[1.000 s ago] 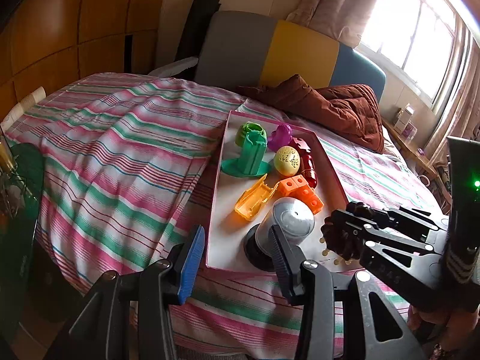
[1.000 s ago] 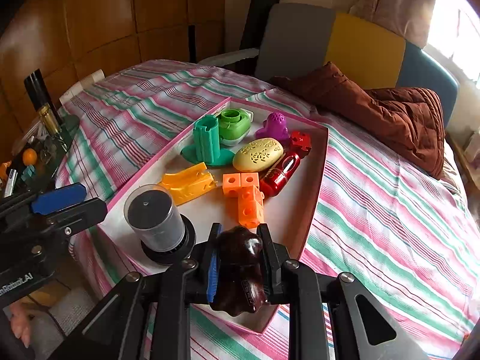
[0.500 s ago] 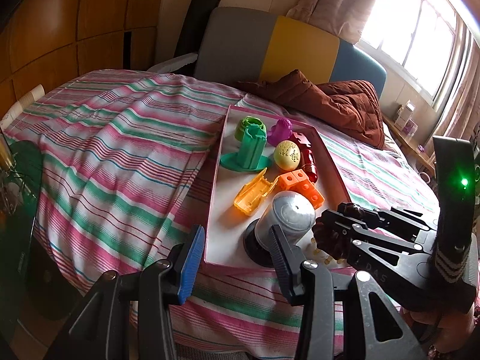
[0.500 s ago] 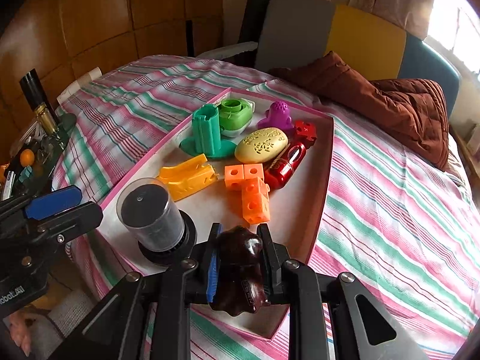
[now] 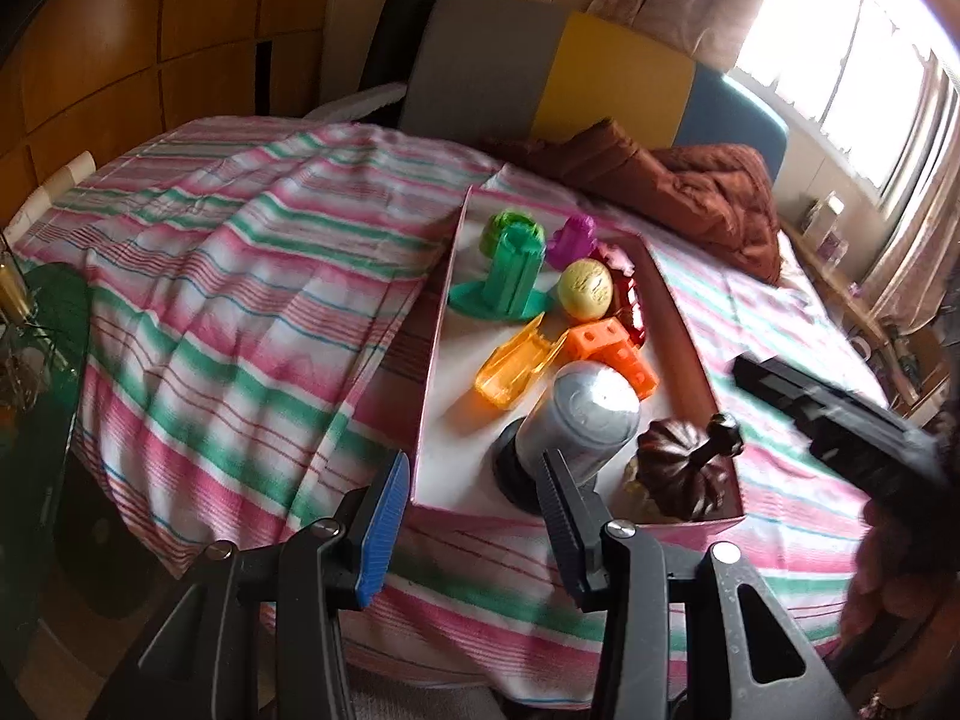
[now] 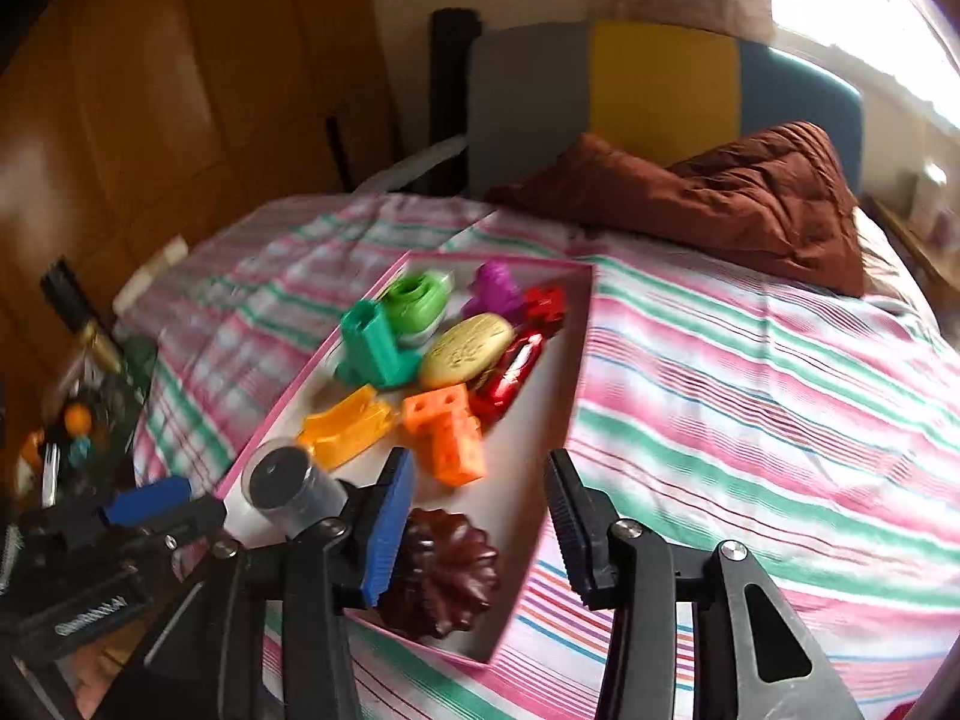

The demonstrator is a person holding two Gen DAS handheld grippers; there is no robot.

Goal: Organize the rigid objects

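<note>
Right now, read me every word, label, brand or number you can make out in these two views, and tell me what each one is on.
White lettering on the side of the left gripper body, seen in the right wrist view: too blurred to read.
Raised pattern on the yellow oval soap-shaped toy: decoration, no letters readable.
Small boxes on the windowsill shelf: too small and overexposed to read.
No other text shows.

Place: I was looking into a home bedroom.
Evidence: a bed [image 5: 228,252] in a striped sheet, a brown quilt [image 6: 720,192] (rumpled), a curtained window [image 5: 840,60], wooden wardrobe panels [image 6: 150,90].
</note>
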